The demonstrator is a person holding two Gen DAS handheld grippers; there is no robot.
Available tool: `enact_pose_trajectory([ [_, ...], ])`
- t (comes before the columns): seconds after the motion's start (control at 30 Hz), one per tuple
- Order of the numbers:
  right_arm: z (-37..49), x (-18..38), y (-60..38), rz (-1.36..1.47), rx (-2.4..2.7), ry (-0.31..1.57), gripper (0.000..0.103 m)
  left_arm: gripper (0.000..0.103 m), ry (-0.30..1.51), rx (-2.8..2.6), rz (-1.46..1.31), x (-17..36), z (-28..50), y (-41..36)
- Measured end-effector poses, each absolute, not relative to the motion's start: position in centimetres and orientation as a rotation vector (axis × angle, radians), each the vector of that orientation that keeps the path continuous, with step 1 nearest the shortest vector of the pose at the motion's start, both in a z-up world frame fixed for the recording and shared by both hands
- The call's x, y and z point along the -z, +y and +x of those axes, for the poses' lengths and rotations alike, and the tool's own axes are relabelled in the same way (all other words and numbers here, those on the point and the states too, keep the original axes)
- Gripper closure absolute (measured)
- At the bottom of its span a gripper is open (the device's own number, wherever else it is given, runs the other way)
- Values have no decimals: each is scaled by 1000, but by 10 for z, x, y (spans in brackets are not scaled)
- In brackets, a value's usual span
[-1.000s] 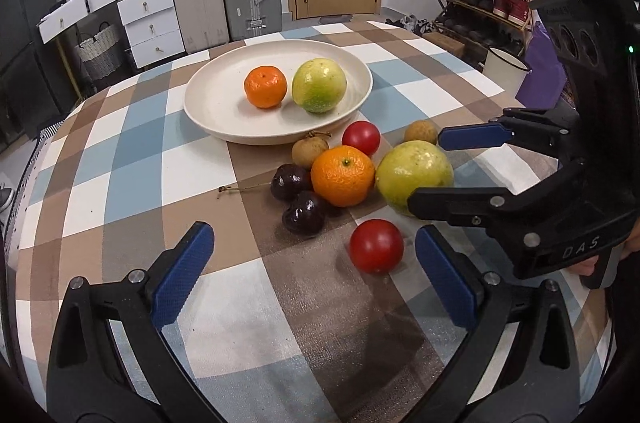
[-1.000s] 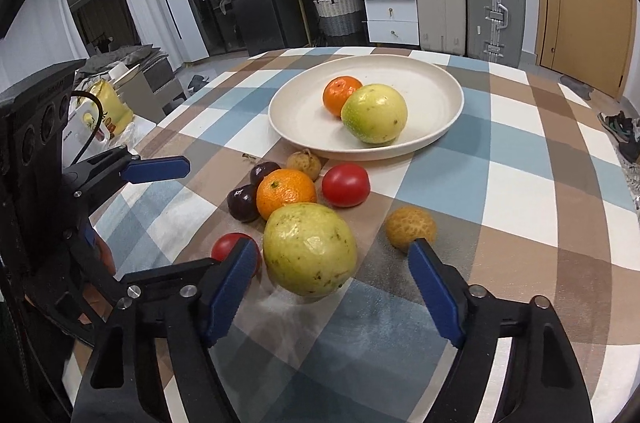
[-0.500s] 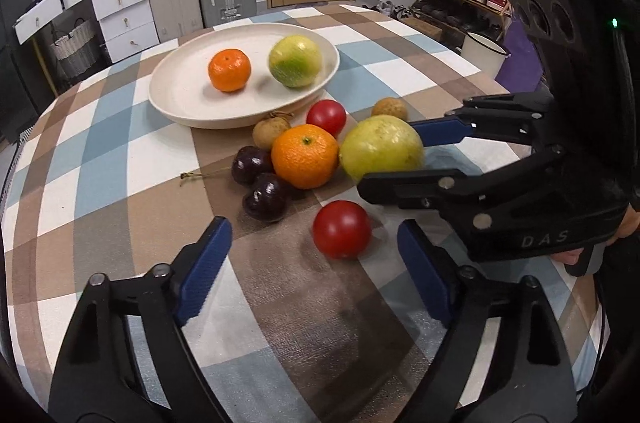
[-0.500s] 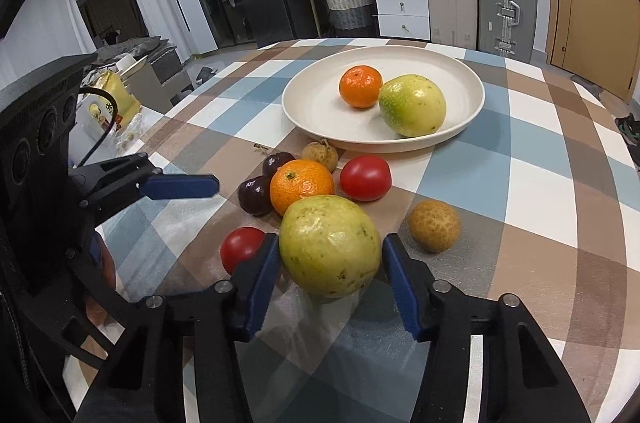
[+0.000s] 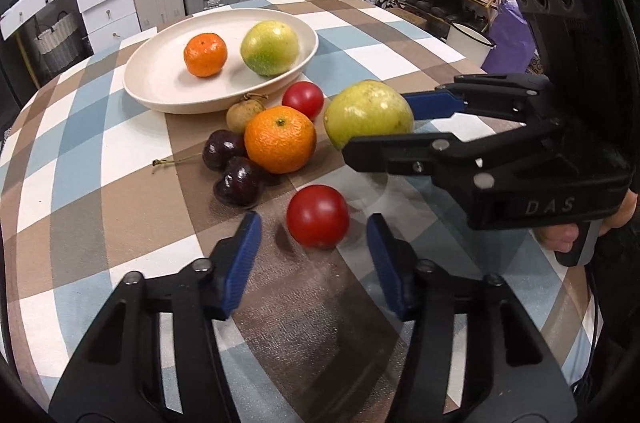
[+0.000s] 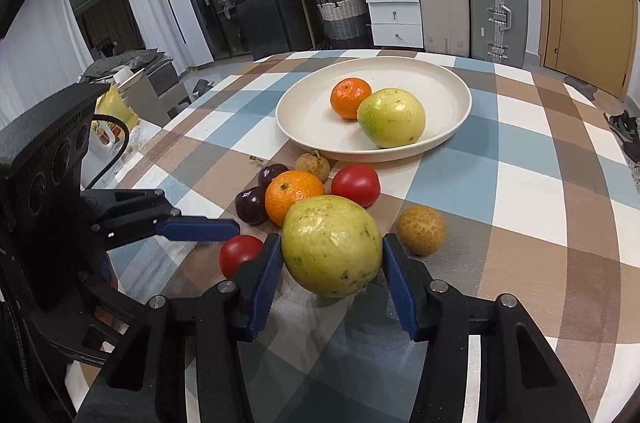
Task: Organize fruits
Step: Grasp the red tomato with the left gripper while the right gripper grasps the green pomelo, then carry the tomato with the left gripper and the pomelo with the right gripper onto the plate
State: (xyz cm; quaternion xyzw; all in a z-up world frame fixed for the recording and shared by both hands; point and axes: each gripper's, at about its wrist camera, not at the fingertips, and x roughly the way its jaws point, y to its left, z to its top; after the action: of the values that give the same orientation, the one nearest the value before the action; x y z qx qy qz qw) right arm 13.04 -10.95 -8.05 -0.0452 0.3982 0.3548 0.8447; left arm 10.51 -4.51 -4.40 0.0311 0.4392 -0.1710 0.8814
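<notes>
Right gripper (image 6: 328, 263) clamps the guava (image 6: 331, 245); left gripper (image 5: 314, 255) closing round the tomato (image 5: 317, 215) (pads not touching yet), plate (image 5: 160, 95) straight ahead.

Even, bright indoor light falls from above, laying soft shadows under the fruit and faint glare on the desk (image 5: 100, 151). Fisheye edges bend and darken; focus is sharp.

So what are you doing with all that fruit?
A person is sorting fruit onto the plate with two hand-held grippers. The right gripper has its jaws clamped on a big yellow-green guava. The left gripper is closing its jaws around a red tomato, not touching it yet. An orange and another guava already sit on the plate.
</notes>
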Motion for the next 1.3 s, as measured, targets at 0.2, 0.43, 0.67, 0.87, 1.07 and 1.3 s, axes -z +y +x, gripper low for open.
enact_pose_trajectory([
  [0.2,131,79,-114,-83,-744,838,52,67,907,372,69,44,104,-48],
  [0.43,130,79,-115,-82,-743,835,52,75,895,393,74,43,102,-51],
  [0.67,129,77,-116,-78,-740,831,52,75,882,401,74,40,98,-52],
  [0.87,130,74,-120,-58,-739,812,52,75,866,399,61,35,96,-48],
  [1.07,129,68,-127,-30,-732,776,52,75,835,373,27,28,97,-38],
  [1.3,130,60,-136,8,-715,735,52,75,785,330,-9,15,96,-26],
])
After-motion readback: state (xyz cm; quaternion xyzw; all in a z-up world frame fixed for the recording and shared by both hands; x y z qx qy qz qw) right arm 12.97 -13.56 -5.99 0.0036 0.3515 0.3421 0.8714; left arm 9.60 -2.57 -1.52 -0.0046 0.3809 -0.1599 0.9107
